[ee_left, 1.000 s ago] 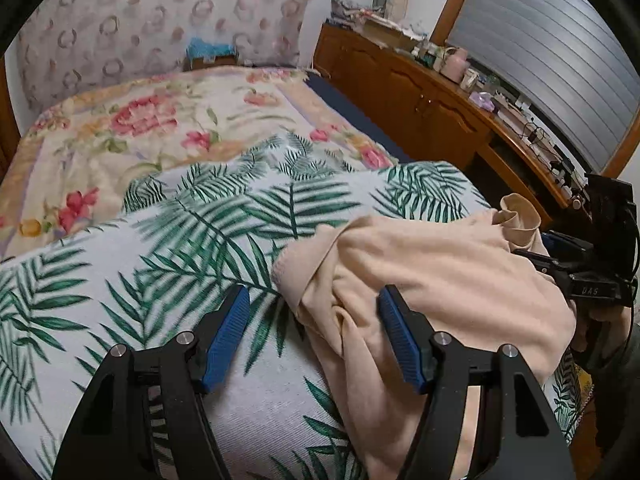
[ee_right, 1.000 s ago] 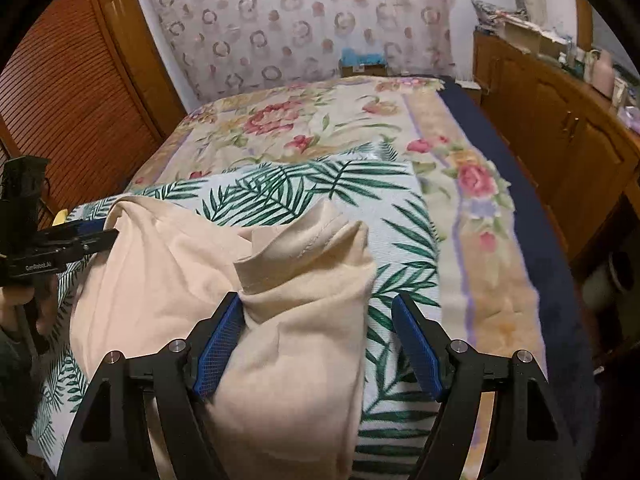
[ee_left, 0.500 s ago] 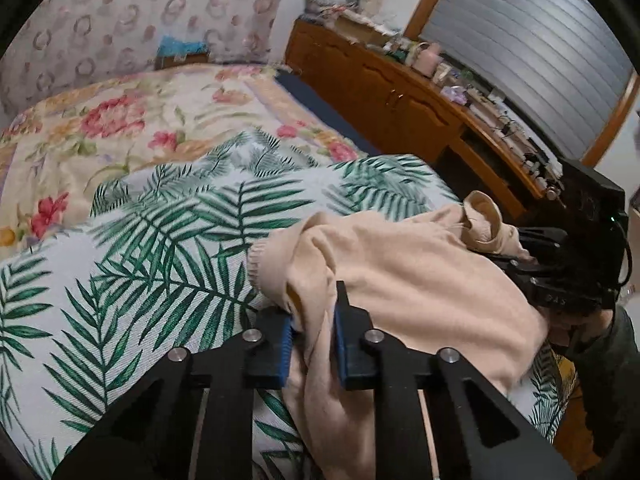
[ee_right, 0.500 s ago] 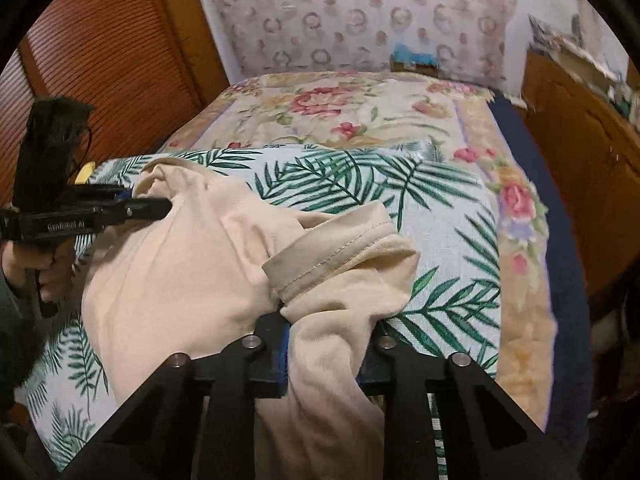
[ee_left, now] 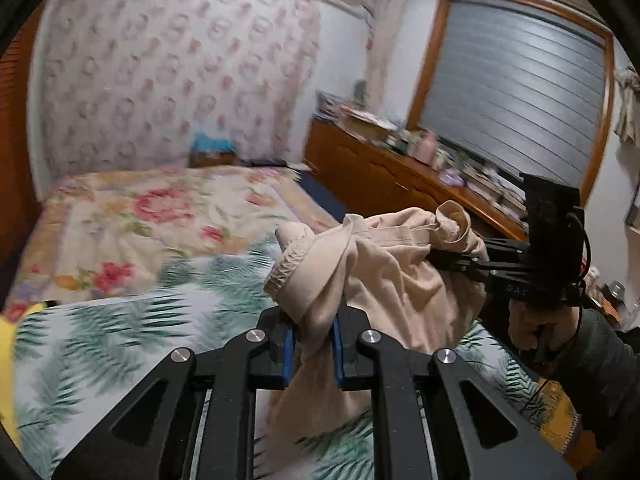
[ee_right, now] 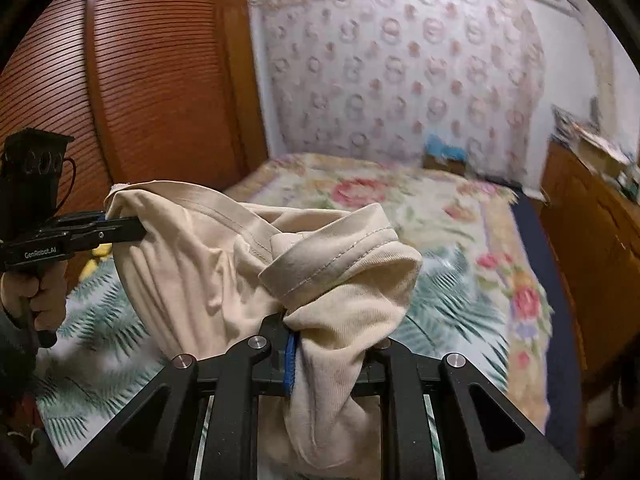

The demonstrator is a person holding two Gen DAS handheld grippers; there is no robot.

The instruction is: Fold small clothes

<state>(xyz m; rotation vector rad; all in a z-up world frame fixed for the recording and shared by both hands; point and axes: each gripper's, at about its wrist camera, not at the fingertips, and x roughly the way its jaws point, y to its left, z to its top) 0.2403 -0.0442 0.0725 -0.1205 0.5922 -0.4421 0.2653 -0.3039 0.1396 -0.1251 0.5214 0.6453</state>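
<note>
Left edge: wooden louvred doors [ee_right: 120, 80], reddish brown, next to the patterned wall hanging [ee_right: 400, 72] behind the bed.

Left tongs [ee_left: 311, 338]: black frame, blue pads [ee_left: 286, 354]. White lettering on its side, seen from the right wrist camera, reads "GenRobot.AI". Pressed together on a bunched fold of the beige garment [ee_left: 392, 280], near a ribbed cuff or hem. A bare hand [ee_right: 38, 292] grips the handle below, with a dark sleeve behind it. The tool points somewhat downward.

Centre: beige garment held clear of the bed [ee_left: 132, 216], strung between the two tools, its middle sagging in loose folds. The lower hanging part is near the palm-leaf cloth [ee_left: 104, 344]; cannot tell whether it touches. The floral bedspread lies beyond. Yellow object [ee_left: 8, 360] at the near left bed edge, unidentified.

Right tongs [ee_right: 328, 354]: one blue pad [ee_right: 291, 360] is visible, the other is covered by cloth. Pinching a stitched hem of the same garment, with fabric draped over and down through the frame. In the left wrist view a short marking shows on its body, too blurred to read with confidence. A hand [ee_left: 532, 326] and dark sleeve hold it.

Far end of bed: a small box [ee_left: 212, 152] holding something blue.

Right: a wooden cabinet [ee_left: 380, 184] along the wall, its top crowded with small items, blurred. A window with closed blind [ee_left: 516, 96] is above it.
</note>
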